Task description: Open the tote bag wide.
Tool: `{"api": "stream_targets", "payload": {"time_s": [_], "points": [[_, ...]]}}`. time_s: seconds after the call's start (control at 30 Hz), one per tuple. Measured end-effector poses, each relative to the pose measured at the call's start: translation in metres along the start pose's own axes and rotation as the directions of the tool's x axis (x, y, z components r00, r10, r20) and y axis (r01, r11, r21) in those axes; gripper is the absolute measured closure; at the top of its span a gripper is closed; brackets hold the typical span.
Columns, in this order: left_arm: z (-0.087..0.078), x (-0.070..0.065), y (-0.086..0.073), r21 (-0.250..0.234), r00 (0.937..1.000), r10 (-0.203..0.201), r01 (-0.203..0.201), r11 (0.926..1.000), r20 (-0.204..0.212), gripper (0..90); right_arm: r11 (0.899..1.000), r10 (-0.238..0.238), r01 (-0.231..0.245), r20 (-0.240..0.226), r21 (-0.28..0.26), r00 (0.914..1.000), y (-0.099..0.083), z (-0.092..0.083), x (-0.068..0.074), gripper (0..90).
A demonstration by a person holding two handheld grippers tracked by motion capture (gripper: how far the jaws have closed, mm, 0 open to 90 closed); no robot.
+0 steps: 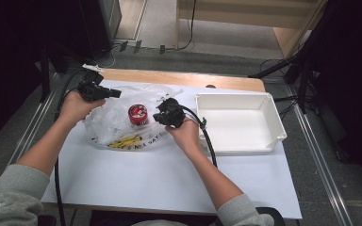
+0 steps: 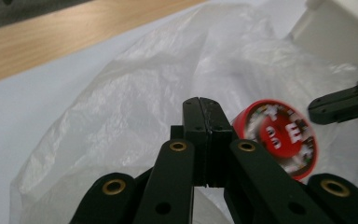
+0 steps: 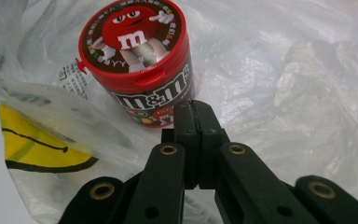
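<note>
Right gripper [image 3: 196,109] pointing, jaws pressed together, at red candy tub [image 3: 137,60] standing on clear plastic bag [image 3: 298,93].

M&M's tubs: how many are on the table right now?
1. The M&M's tub stands on the clear plastic bag, between the two claws. The crumpled bag could hide another.

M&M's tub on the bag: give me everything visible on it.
The M&M's tub is a short round plastic container with a red lid and a brown printed wall carrying the m&m's logo. The lid shows a red candy character ringed with small print, a small tab at its edge, and looks closed. The tub stands roughly upright on the crumpled clear plastic bag, which surrounds it. The right gripper, jaws shut, is just in front of its wall; whether it touches is unclear. The left gripper is shut, apart from it.
</note>
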State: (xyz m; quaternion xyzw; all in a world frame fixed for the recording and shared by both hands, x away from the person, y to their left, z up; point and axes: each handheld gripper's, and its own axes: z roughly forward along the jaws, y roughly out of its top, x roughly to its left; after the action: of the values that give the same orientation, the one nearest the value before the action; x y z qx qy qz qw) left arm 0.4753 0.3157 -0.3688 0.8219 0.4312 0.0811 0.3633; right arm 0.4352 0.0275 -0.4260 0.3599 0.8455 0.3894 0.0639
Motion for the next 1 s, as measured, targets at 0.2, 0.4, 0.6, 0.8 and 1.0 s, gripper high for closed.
{"api": "stream_targets", "payload": {"time_s": [0.2, 0.4, 0.6, 0.8, 1.0], "points": [[0.011, 0.011, -0.011, 0.001, 0.9994, -0.017, 0.017, 0.9999, -0.031, 90.0, 1.000, 0.002, -0.002, 0.004, 0.005, 1.0000, -0.006, 0.005, 0.000, 90.0], [0.026, 0.021, -0.021, 0.009, 0.9982, -0.034, 0.035, 0.9993, -0.050, 90.0, 1.000, -0.001, 0.001, 0.010, 0.016, 0.9999, -0.012, 0.010, 0.000, 90.0], [0.044, 0.029, -0.031, 0.018, 0.9960, -0.054, 0.055, 0.9983, -0.072, 90.0, 1.000, 0.009, -0.009, 0.014, 0.026, 0.9999, -0.020, 0.013, -0.001, 90.0], [0.056, 0.032, -0.036, 0.019, 0.9933, -0.065, 0.067, 0.9976, -0.096, 90.0, 0.999, -0.010, 0.008, 0.038, 0.041, 0.9992, -0.027, 0.011, 0.009, 90.0], [0.065, 0.032, -0.038, 0.030, 0.9922, -0.061, 0.064, 0.9975, -0.109, 90.0, 0.998, -0.007, 0.005, 0.041, 0.057, 0.9991, -0.043, 0.014, 0.012, 90.0]]}}
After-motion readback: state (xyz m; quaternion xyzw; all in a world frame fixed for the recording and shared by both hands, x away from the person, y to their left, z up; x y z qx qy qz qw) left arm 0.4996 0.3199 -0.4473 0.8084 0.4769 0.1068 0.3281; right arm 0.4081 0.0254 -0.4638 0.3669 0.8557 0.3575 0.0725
